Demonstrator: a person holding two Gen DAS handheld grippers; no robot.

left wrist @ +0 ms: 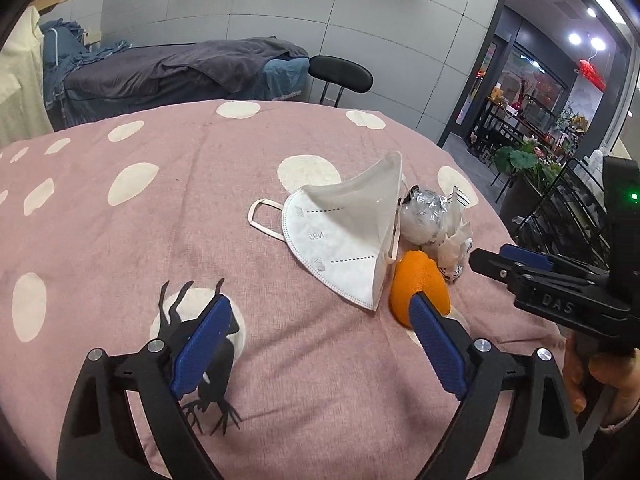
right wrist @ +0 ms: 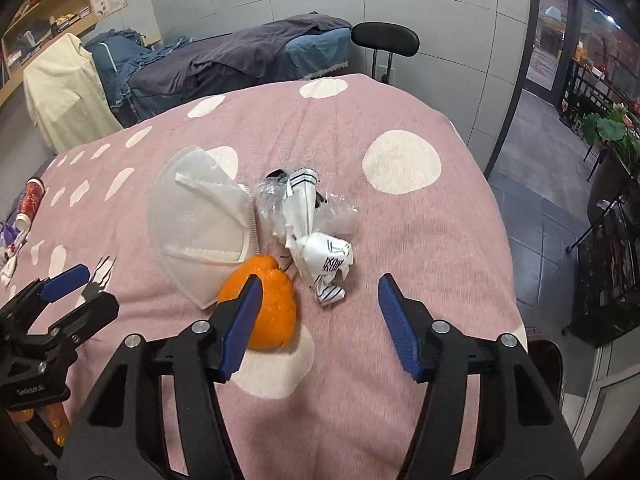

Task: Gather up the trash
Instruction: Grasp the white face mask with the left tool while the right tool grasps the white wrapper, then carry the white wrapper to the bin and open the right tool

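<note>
White mask (left wrist: pixel 344 236) touching orange peel (left wrist: pixel 420 280) on pink cloth (left wrist: pixel 120 264).

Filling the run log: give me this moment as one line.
step: approach | left gripper: open, empty | right gripper: open, empty | trash on blanket: mask, orange peel, wrappers | collected: none

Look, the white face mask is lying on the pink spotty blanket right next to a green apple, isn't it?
Not quite. The fruit beside the white face mask is an orange, not a green apple. The right wrist view shows it touching the mask's lower edge on the pink spotty blanket.
</note>
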